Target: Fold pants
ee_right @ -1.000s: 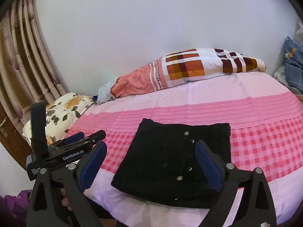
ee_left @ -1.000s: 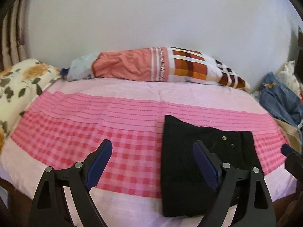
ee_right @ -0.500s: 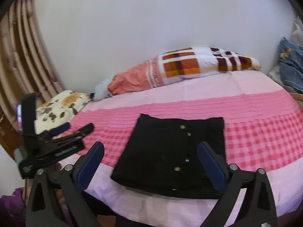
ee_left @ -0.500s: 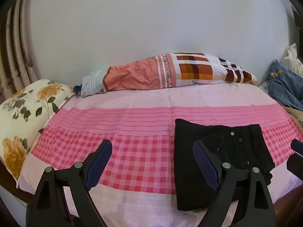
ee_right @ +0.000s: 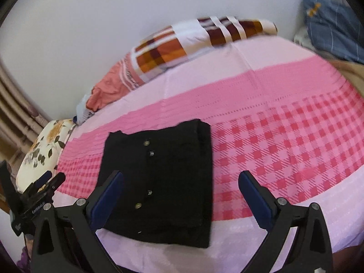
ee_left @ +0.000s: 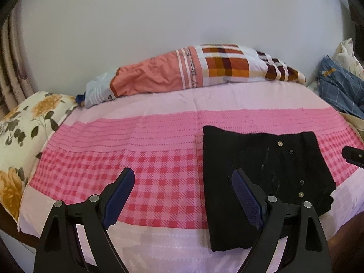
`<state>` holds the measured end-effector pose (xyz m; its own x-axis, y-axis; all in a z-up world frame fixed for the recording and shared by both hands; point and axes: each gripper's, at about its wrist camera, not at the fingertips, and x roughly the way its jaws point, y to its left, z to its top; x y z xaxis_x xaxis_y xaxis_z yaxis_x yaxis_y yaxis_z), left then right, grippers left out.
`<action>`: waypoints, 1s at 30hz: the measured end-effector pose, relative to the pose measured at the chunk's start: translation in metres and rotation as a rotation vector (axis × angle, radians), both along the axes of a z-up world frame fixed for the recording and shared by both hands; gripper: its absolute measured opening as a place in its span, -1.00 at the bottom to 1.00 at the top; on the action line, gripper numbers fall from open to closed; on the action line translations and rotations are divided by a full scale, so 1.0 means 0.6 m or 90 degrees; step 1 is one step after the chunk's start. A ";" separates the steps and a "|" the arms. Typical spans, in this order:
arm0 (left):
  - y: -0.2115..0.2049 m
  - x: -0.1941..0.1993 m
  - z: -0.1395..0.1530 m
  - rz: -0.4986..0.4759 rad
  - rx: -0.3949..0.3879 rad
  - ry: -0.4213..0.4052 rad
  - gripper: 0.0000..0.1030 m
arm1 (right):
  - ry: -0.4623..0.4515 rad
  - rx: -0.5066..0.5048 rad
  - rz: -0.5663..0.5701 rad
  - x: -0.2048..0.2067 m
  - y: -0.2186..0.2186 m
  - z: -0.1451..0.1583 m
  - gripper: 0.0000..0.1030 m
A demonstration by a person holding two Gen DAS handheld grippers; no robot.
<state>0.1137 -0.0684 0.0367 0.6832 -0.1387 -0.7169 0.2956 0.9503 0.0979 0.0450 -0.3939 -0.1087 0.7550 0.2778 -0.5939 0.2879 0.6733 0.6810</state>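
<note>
The black pants [ee_left: 261, 177] lie folded into a compact rectangle on the pink checked bed sheet [ee_left: 147, 159], metal buttons showing on top. In the right wrist view the folded pants [ee_right: 163, 177] sit near the bed's front edge. My left gripper [ee_left: 182, 177] hovers above the sheet, open and empty, its right finger over the pants' left part. My right gripper [ee_right: 179, 177] is open and empty above the pants' right half. The left gripper [ee_right: 49, 178] also shows at the far left of the right wrist view. A tip of the right gripper [ee_left: 353, 157] pokes in at the right edge.
A patchwork orange-and-white pillow [ee_left: 193, 68] lies along the white wall at the back. A floral pillow [ee_left: 20, 132] sits at the left bed edge, curtains behind it. Blue clothing [ee_left: 339, 91] is piled at the right.
The right gripper has sunk, rolled and shifted right, so the pants now sit left of centre in its view. The left gripper drifted only slightly. Both stayed open.
</note>
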 end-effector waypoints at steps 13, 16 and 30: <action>-0.016 0.032 -0.049 -0.007 0.036 0.023 0.69 | 0.033 0.035 0.012 0.030 0.000 -0.052 0.94; -0.015 0.037 -0.058 -0.013 0.033 0.033 0.69 | 0.038 0.051 0.005 0.029 -0.006 -0.062 0.94; -0.022 0.058 -0.105 -0.083 0.004 0.114 0.69 | 0.037 0.113 0.019 0.017 -0.004 -0.105 0.94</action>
<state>0.1482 -0.0819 -0.0265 0.5215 -0.2125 -0.8264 0.4296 0.9022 0.0391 0.0551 -0.3962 -0.1715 0.7104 0.4045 -0.5759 0.3118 0.5528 0.7728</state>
